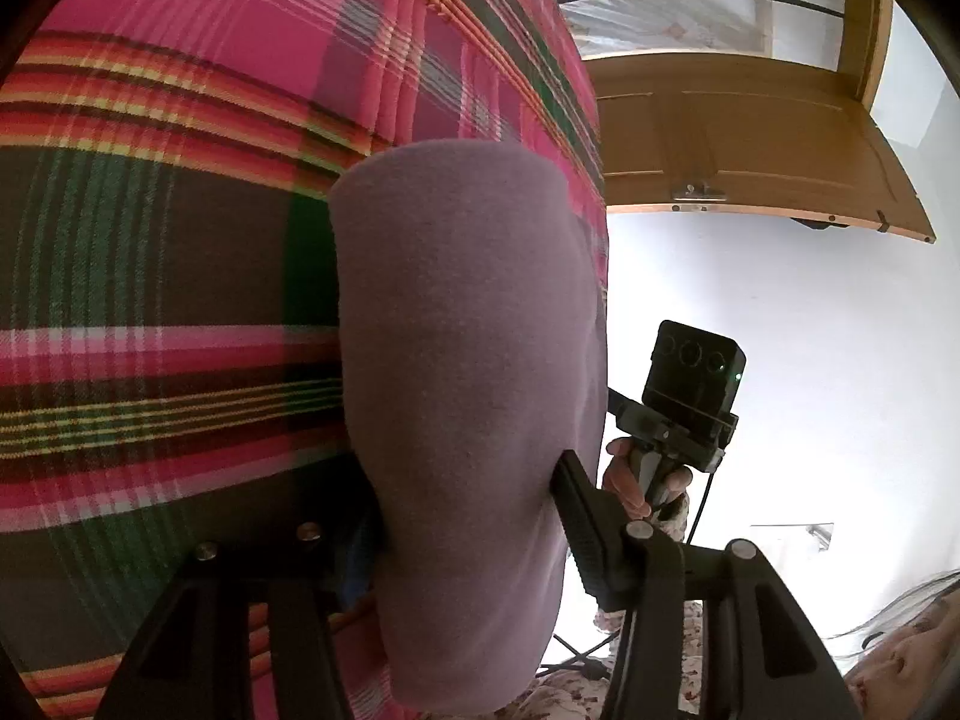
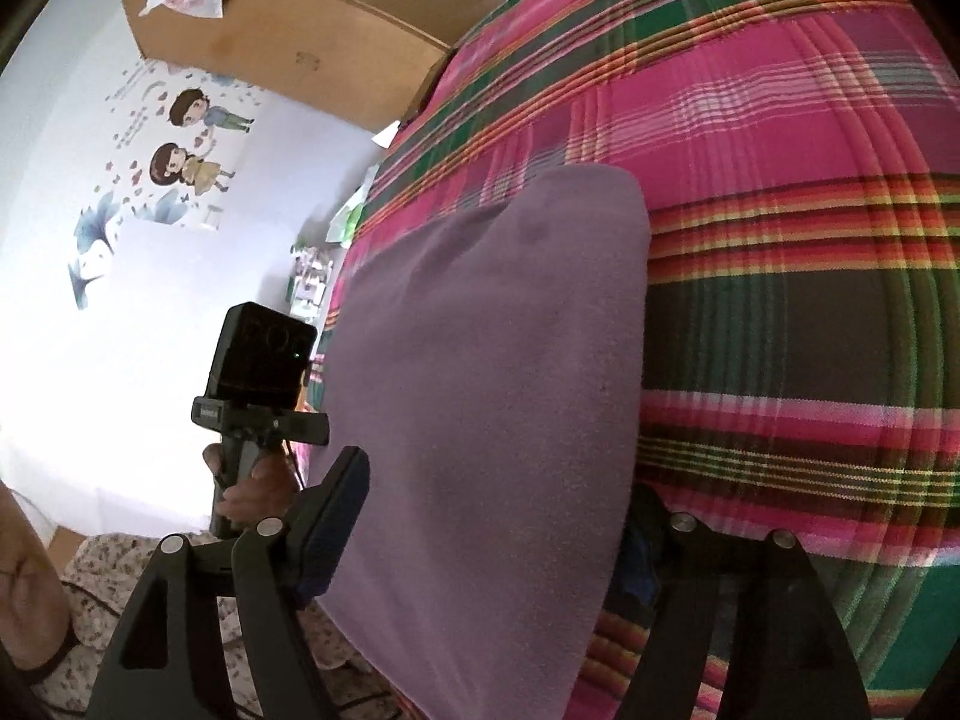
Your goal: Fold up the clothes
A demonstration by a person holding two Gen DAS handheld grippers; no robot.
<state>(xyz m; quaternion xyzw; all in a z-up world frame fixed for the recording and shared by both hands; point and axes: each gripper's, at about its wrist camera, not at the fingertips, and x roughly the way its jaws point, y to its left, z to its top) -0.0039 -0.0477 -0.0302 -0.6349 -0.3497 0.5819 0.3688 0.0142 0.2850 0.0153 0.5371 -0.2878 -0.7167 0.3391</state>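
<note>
left wrist view: mauve fleece garment fills the centre, draped over the near edge of a bed under a plaid bedspread. the cloth lies between the fingers of the left gripper; the right finger shows at 4 o'clock against the fabric edge, the other is hidden behind cloth, so i cannot tell whether they pinch it. right hand with its handle sits at 4 o'clock, off the bed.

judgement: light, soft, limp, slightly grippy nap; it will sag wherever unsupported. best taken at the two near corners or along the folded edge.

right wrist view: same garment, smooth, already doubled over with a rounded far edge at 12 o'clock, plain mauve, no print seen. right gripper straddles it with fingers spread as wide as they go; left finger at 8 o'clock stands just clear of the cloth edge, not pressing. left hand holds its handle at 8 o'clock. cardboard box at 11 o'clock.
</note>
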